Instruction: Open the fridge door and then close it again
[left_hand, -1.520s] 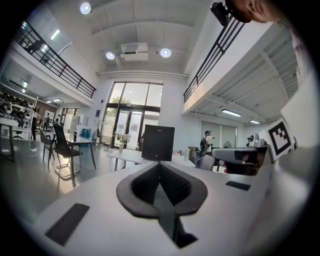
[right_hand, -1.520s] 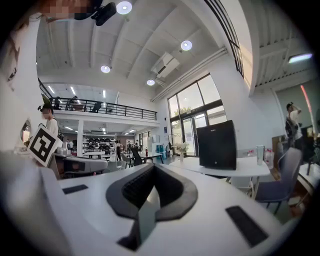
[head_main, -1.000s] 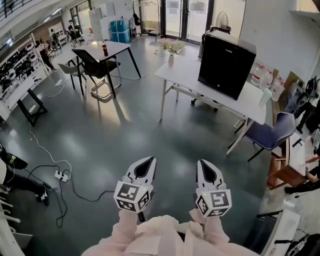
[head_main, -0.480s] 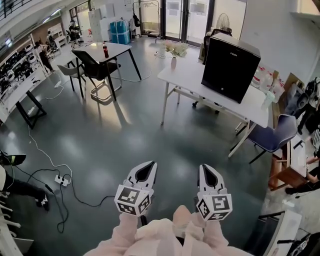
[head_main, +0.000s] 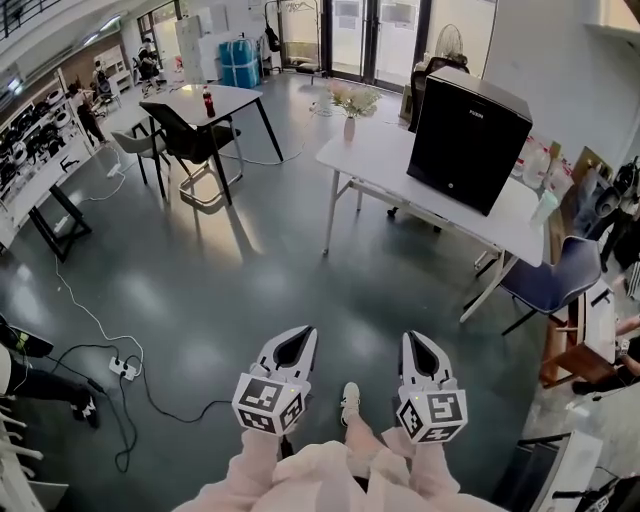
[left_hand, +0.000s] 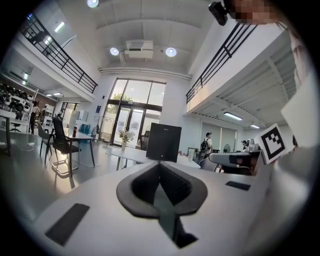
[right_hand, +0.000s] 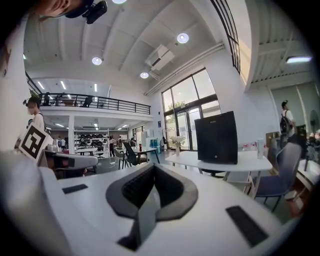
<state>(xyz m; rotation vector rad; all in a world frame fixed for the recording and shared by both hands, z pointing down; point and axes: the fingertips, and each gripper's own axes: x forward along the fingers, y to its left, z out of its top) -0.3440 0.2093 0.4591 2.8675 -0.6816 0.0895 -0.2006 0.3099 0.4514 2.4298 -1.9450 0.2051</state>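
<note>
A small black fridge (head_main: 468, 137) stands with its door closed on a white table (head_main: 385, 165) at the far right of the room. It also shows ahead in the left gripper view as the fridge (left_hand: 163, 142) and in the right gripper view as the fridge (right_hand: 216, 137). My left gripper (head_main: 298, 338) and right gripper (head_main: 415, 342) hang side by side low in the head view, far short of the table. Both are shut with nothing between the jaws.
A vase of flowers (head_main: 349, 105) stands on the table's left end, bottles (head_main: 540, 165) at its right end. A blue chair (head_main: 553, 280) sits right of the table. A second table with a red bottle (head_main: 208, 100) and black chairs stands at the left. A cable and power strip (head_main: 124, 369) lie on the floor.
The fridge and table have drawn slightly closer and shifted right in the head view as I walk forward. A shoe now shows between the grippers. Both grippers stay shut.
</note>
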